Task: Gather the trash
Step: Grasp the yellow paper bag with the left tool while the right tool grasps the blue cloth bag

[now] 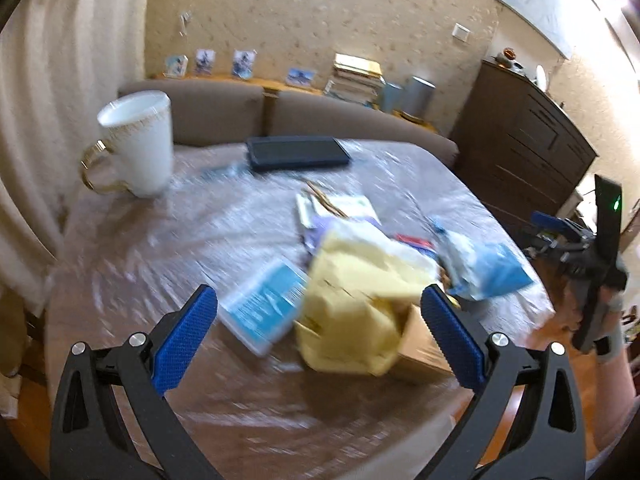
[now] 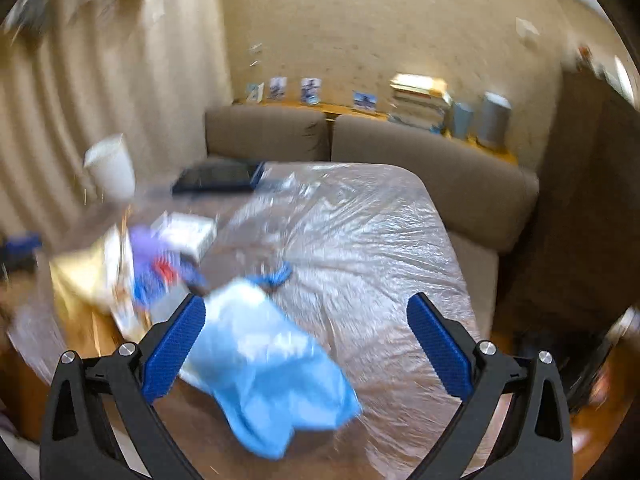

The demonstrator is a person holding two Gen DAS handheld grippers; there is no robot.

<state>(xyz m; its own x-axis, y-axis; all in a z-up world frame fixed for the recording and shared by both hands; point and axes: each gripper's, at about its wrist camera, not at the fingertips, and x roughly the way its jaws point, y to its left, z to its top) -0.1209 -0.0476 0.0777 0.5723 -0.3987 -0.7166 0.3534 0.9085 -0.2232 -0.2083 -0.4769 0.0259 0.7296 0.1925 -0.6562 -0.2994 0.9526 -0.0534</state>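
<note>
Trash lies on a table under clear plastic sheeting (image 1: pixel 168 240). A crumpled yellow bag (image 1: pixel 356 300) sits on a cardboard box (image 1: pixel 420 344), between the fingers of my open, empty left gripper (image 1: pixel 320 308). A blue-and-white flat packet (image 1: pixel 262 304) lies left of it, and a light blue plastic bag (image 1: pixel 486 266) lies to the right. In the right wrist view the light blue bag (image 2: pixel 264 364) lies under my open, empty right gripper (image 2: pixel 306 312), near its left finger. Purple and red wrappers (image 2: pixel 154 268) and a white box (image 2: pixel 188 232) lie further left.
A white mug with a gold handle (image 1: pixel 140 144) stands at the table's far left. A dark flat case (image 1: pixel 296 152) lies at the far edge. A brown sofa (image 1: pixel 320 116) is behind the table, a dark dresser (image 1: pixel 524 148) to the right. The other gripper (image 1: pixel 596 272) shows at the right edge.
</note>
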